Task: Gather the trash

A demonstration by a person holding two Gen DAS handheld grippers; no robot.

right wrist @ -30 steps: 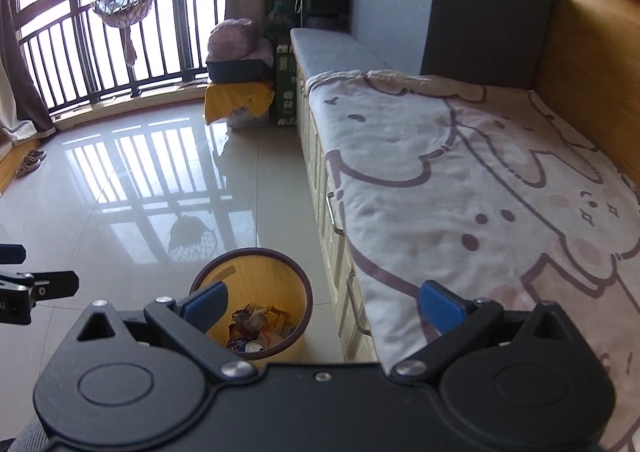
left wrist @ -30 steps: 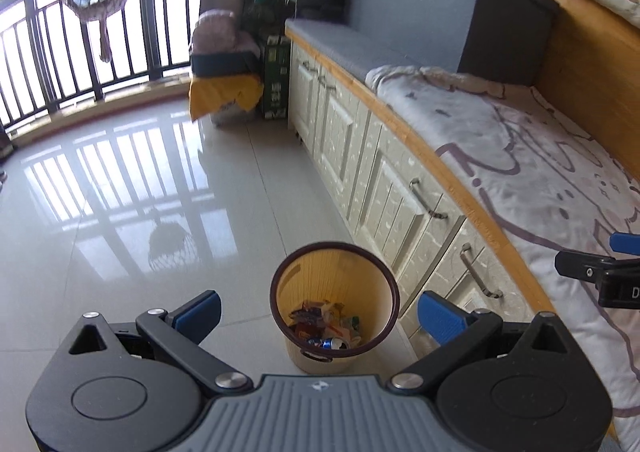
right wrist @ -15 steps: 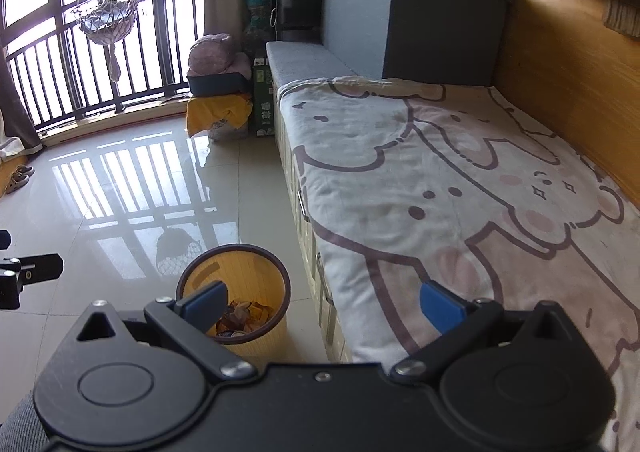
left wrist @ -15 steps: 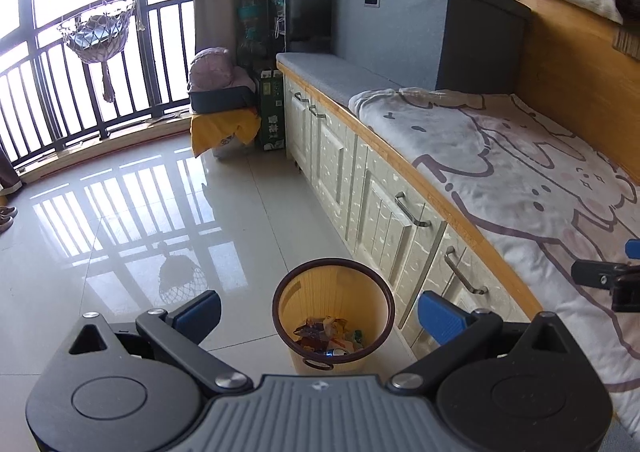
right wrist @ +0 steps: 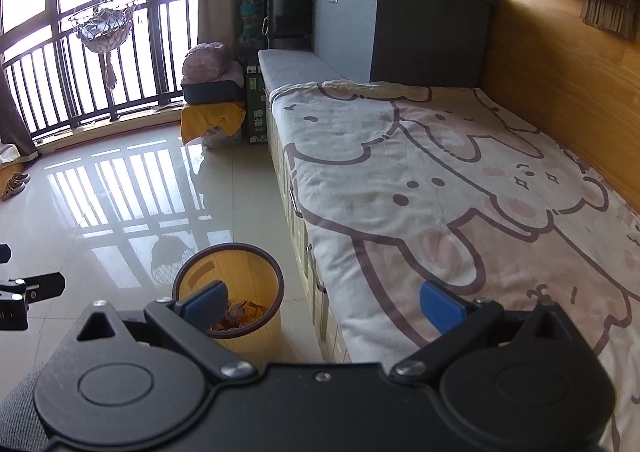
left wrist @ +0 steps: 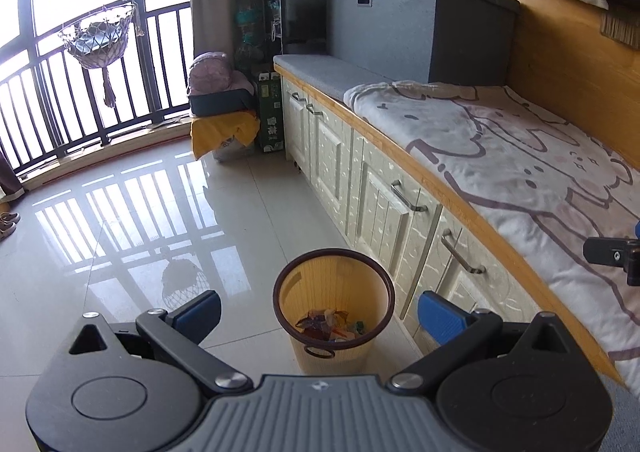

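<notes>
A yellow wastebasket [left wrist: 334, 308] with a dark rim stands on the tiled floor beside the cabinet bench; it also shows in the right wrist view [right wrist: 236, 292]. Several wrappers [left wrist: 330, 326] lie in its bottom. My left gripper [left wrist: 318, 316] is open and empty, held above and behind the basket. My right gripper [right wrist: 322, 302] is open and empty, over the bench's front edge, to the right of the basket. One finger of the right gripper shows at the left wrist view's right edge [left wrist: 612, 252].
A bench of cream cabinets [left wrist: 384, 196] carries a cartoon-print blanket [right wrist: 440, 180] and a grey storage box [left wrist: 416, 16]. A yellow-draped stool [left wrist: 224, 128] with a tray stands near the balcony railing [left wrist: 60, 92]. Shoes [right wrist: 14, 184] lie at far left.
Both grippers have lifted and pulled back from the wastebasket, so it looks smaller and lower in both views. Both stay open and empty.
</notes>
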